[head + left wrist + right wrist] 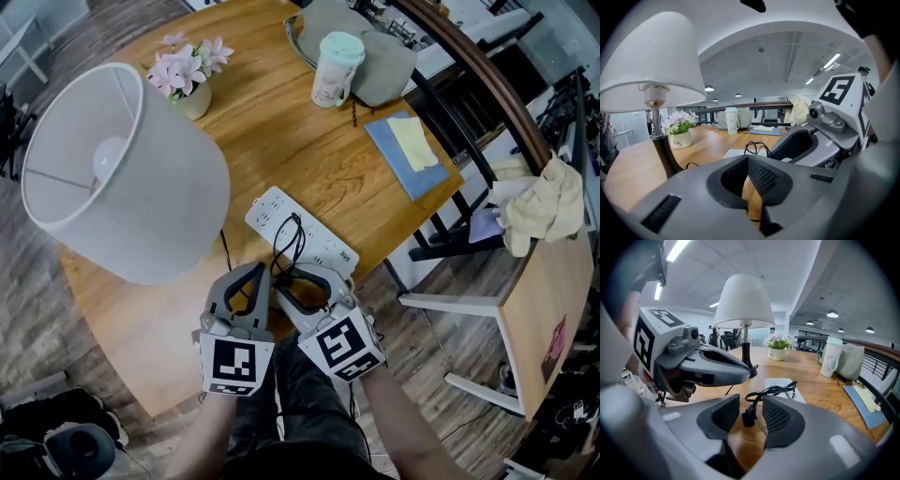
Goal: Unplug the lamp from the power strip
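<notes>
A white-shaded lamp (122, 173) stands on the round wooden table (281, 141), left of a white power strip (300, 230). Its black cord (289, 246) loops over the strip toward me. In the right gripper view the black plug (748, 418) sits free of the strip between the pads (776, 416) of my right gripper (751, 400), with a gap on each side; the jaws stand open. My left gripper (255, 272) rests just left of the right gripper (302, 279), near the table's front edge. Its jaws are shut, with nothing between them.
A pot of pink flowers (192, 80) stands behind the lamp. A mint-lidded cup (336, 70), a grey bag (384, 52) and a blue notebook (408, 155) lie at the far right. A side table with a cloth (544, 211) stands right of the table.
</notes>
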Available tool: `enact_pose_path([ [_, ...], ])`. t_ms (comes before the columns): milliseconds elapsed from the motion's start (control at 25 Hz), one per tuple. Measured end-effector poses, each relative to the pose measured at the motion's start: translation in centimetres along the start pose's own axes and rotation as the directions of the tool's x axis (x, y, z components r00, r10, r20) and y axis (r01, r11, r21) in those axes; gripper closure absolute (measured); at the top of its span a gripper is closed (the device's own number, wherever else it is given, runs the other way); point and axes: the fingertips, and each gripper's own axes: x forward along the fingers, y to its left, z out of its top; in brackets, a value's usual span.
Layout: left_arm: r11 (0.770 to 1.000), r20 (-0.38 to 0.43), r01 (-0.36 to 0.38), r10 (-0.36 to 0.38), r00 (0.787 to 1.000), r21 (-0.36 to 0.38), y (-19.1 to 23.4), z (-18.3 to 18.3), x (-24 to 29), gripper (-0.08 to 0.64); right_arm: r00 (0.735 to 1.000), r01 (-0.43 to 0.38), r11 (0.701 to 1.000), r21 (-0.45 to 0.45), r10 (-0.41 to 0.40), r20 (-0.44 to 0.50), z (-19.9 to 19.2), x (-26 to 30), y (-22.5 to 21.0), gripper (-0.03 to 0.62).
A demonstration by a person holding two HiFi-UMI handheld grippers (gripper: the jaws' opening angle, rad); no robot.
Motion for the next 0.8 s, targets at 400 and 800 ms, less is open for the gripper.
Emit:
enact_pose_path([
  [400,1.0,0.052,0.014,-0.015,0.999,0.016,-0.1,1.5,-2.0,0.565,0.978,-0.006,1.0,0.001,0.006,-0.207,-1.6,-2.3,0.8,0.35],
  [800,0.999,0.084,0.044,-0.046,0.995,0.026,-1.1,2.3,-3.3,0.565,0.98,0.029,0.999,0.019,-0.024,-0.197,0.9,-4.8,0.9,0.348],
])
